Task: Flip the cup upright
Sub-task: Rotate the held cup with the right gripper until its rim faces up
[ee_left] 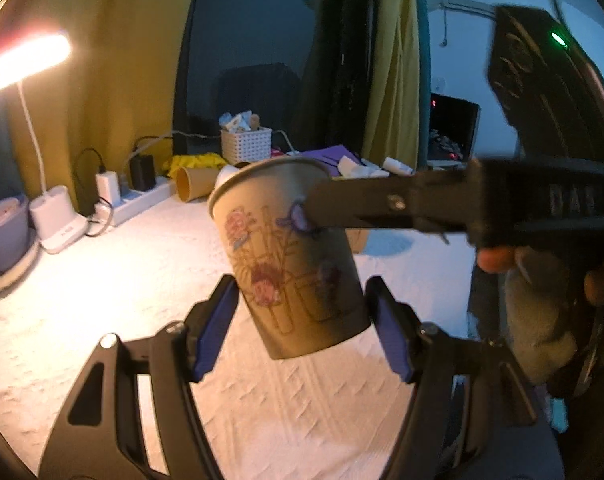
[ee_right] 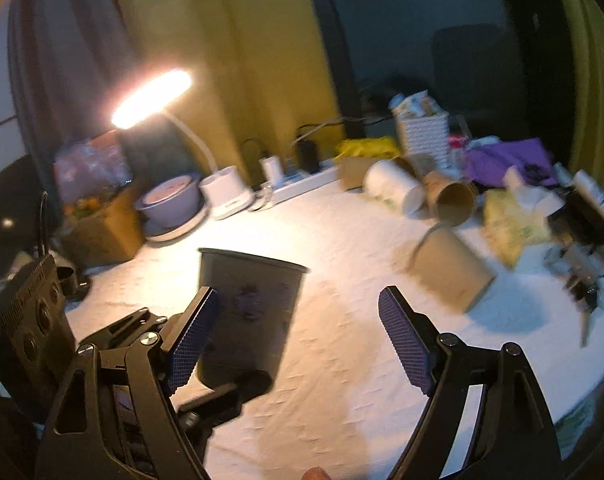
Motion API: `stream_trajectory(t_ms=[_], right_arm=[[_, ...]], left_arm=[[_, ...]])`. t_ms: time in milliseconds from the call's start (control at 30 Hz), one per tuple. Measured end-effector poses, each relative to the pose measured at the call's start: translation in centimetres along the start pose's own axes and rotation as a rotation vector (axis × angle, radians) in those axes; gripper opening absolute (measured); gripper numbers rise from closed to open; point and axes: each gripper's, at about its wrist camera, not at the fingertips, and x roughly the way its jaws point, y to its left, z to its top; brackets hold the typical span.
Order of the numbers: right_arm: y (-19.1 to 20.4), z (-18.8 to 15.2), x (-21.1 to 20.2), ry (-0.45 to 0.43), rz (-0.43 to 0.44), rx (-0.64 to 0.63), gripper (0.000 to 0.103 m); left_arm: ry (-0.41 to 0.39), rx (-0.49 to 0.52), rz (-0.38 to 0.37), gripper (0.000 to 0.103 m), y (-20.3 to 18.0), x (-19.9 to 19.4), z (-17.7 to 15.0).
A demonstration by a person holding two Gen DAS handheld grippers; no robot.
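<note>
A paper cup (ee_left: 290,256) with cartoon prints is in the air above the white tablecloth, rim up and slightly tilted. My left gripper (ee_left: 302,320) has its blue pads on either side of the cup's base, and the pads look close to it or touching. My right gripper shows in the left wrist view (ee_left: 381,204), one finger tip against the cup's upper side. In the right wrist view the same cup (ee_right: 250,312) sits by my right gripper's left pad (ee_right: 194,336), and the right gripper (ee_right: 302,340) is wide open.
More paper cups lie on their sides on the cloth (ee_right: 449,268) (ee_right: 453,196) (ee_right: 393,188). A lit desk lamp (ee_right: 154,98), a bowl (ee_right: 170,200), a power strip (ee_right: 302,186), a white basket (ee_left: 246,144) and clutter line the back edge.
</note>
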Motion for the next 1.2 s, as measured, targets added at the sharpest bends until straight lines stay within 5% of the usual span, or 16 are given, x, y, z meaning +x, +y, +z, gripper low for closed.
stream_trajectory(t_ms=[233, 367, 433, 667, 1200], right_arm=[[3.3, -0.8, 1.8, 0.082, 0.123, -0.01, 0.085], [3.8, -1.2, 3.1, 0.13, 0.138, 0.009, 0.085], [3.8, -1.5, 3.8, 0.157, 0.157, 0.027, 0.085], [3.5, -3.4, 7.0, 0.261, 0.139, 0.043, 0.085], [4.5, -2.6, 6.6, 0.192, 0.085, -0.029, 0.072]], left_arm=[[-0.023, 0.009, 0.013, 0.067, 0.3, -3.0, -2.3], [-0.032, -0.01, 0.037, 0.064, 0.7, -3.9, -3.3], [-0.026, -0.025, 0.037, 0.054, 0.9, -4.0, -3.8], [0.03, -0.015, 0.069, 0.053, 1.0, -2.5, -4.7], [0.079, -0.056, 0.076, 0.053, 1.9, -3.9, -5.2]])
